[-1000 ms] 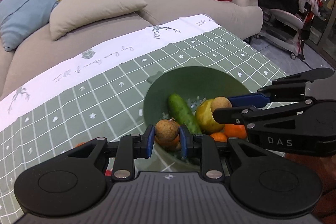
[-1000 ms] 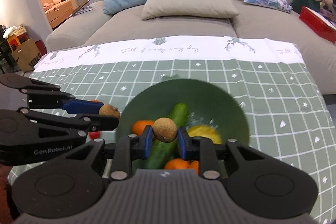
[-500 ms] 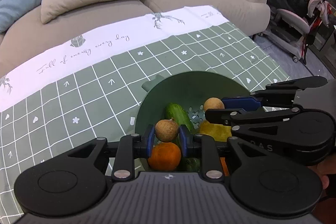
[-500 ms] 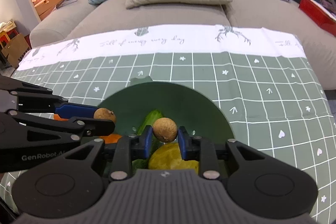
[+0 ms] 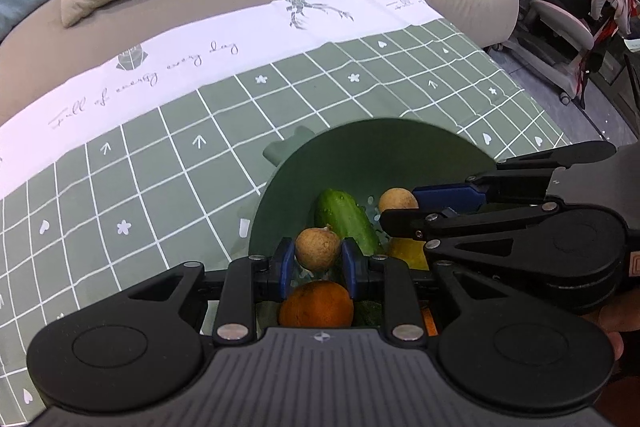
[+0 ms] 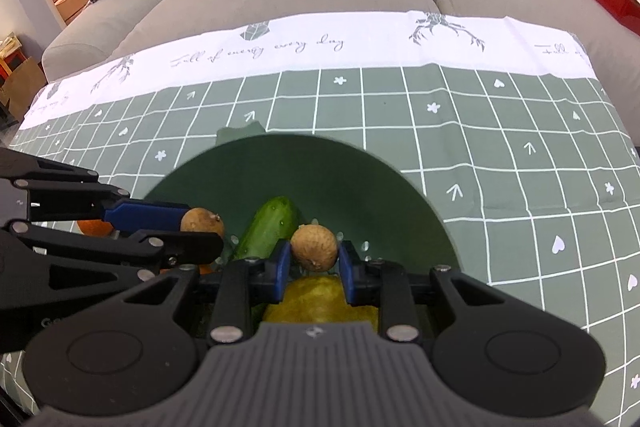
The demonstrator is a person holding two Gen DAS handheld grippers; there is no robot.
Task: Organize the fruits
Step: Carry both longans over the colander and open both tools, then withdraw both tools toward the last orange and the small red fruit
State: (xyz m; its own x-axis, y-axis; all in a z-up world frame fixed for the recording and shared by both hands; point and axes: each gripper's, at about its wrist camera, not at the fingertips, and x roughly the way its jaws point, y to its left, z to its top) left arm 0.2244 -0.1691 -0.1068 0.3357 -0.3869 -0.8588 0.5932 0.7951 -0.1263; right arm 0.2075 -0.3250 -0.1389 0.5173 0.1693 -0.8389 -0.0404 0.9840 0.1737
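- Both longans have travelled with their grippers farther over the green bowl (image 6: 400, 187) since the earlier frames.
- Left longan (image 5: 318, 248): clamped in the left gripper (image 5: 317, 261), directly above the orange (image 5: 316, 305).
- Right longan (image 6: 313, 247): clamped in the right gripper (image 6: 314, 263), above the yellow fruit (image 6: 320, 301).
- Cucumber (image 6: 266, 227): long axis running away from both grippers, between them; release is straight down.
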